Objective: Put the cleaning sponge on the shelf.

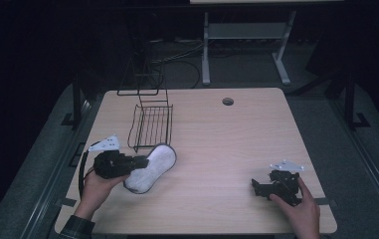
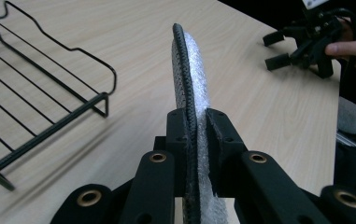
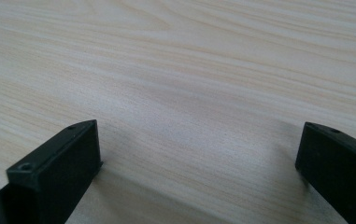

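Clearly, the left gripper [image 1: 138,163] is clamped on one end of a white insole [image 1: 151,168], whose far end points away from the hand toward the middle of the worktop [image 1: 217,144]. From the left gripper view, the insole [image 2: 190,74] stands on edge between the two black fingers [image 2: 179,135], which press on both of its faces; most of its length rises beyond the fingertips. It has a fuzzy white face on one side and a dark bound rim running along its edge, and its outline is rounded and slightly waisted. It sits at the near left of the worktop, just in front of the black wire rack [image 1: 152,124], close to the rack's near edge. The right gripper [image 1: 257,188] rests low at the near right, well apart from the insole, its fingers [image 3: 68,158] spread wide over bare wood.
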`<state>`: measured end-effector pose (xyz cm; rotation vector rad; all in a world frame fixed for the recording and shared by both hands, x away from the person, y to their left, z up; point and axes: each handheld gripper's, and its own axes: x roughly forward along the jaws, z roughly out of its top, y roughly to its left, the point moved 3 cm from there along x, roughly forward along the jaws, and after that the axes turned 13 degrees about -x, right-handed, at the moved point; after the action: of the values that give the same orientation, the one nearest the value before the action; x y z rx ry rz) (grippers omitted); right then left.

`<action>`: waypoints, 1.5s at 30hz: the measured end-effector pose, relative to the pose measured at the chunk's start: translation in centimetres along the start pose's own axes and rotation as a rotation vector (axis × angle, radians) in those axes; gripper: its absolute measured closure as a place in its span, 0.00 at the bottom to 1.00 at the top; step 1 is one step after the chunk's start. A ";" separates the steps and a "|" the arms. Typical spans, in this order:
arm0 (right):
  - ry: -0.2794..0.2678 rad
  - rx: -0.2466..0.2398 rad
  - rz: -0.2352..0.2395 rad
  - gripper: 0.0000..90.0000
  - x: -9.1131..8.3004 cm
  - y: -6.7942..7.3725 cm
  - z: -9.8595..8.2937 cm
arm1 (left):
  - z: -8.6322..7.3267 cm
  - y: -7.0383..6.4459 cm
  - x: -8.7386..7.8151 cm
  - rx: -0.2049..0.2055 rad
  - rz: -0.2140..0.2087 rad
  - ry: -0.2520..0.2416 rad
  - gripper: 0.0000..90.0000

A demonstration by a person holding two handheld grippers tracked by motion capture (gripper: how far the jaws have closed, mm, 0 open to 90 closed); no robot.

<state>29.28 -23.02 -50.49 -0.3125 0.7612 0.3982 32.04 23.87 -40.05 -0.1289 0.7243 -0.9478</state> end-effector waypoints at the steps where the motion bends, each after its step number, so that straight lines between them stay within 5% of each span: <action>1: 0.000 0.000 0.000 0.00 0.0 0.0 0.0 | 0.2 0.2 -0.1 -0.002 0.002 -0.006 0.89; 24: 0.000 0.000 0.000 0.00 0.0 0.0 0.0 | 3.9 3.9 -1.7 -0.034 0.058 -0.097 0.89; 45: 0.000 0.001 -0.001 0.00 0.0 0.0 0.0 | 6.7 8.0 -0.4 -0.073 0.101 -0.149 0.89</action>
<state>29.30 -23.01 -50.49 -0.3119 0.7610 0.3963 41.63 27.59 -37.97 -0.2231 0.6227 -0.8068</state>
